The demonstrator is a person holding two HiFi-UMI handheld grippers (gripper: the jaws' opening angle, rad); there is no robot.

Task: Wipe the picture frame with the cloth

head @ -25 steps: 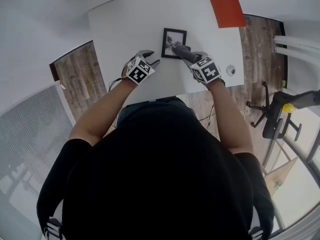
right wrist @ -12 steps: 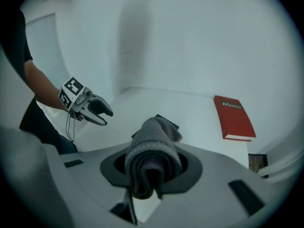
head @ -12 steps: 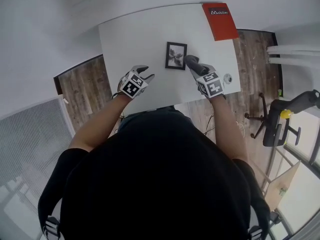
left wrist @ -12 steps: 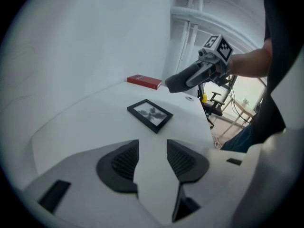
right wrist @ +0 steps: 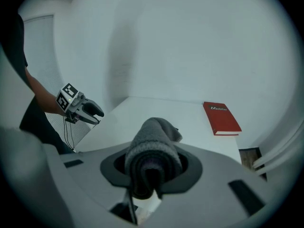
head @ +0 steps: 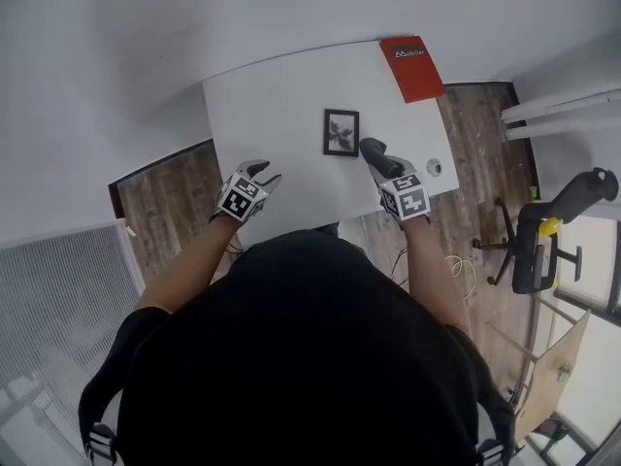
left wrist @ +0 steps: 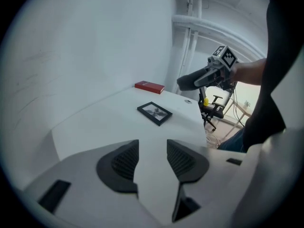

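Frame (head: 341,131) flat on table (head: 272,115); we clamp cloth (right wrist: 154,151) in right gripper (head: 372,149); left gripper (head: 267,171) spread, empty; red book (head: 412,66) reads "Mobilier".

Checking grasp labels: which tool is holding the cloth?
The right tool, its jaws clamped on the rolled grey cloth. The left tool has its jaws apart with nothing between them.

Black short-sleeved shirt (head: 310,357); white left gripper (head: 264,174) and right gripper (head: 369,148), black-and-white marker cubes (head: 242,200)
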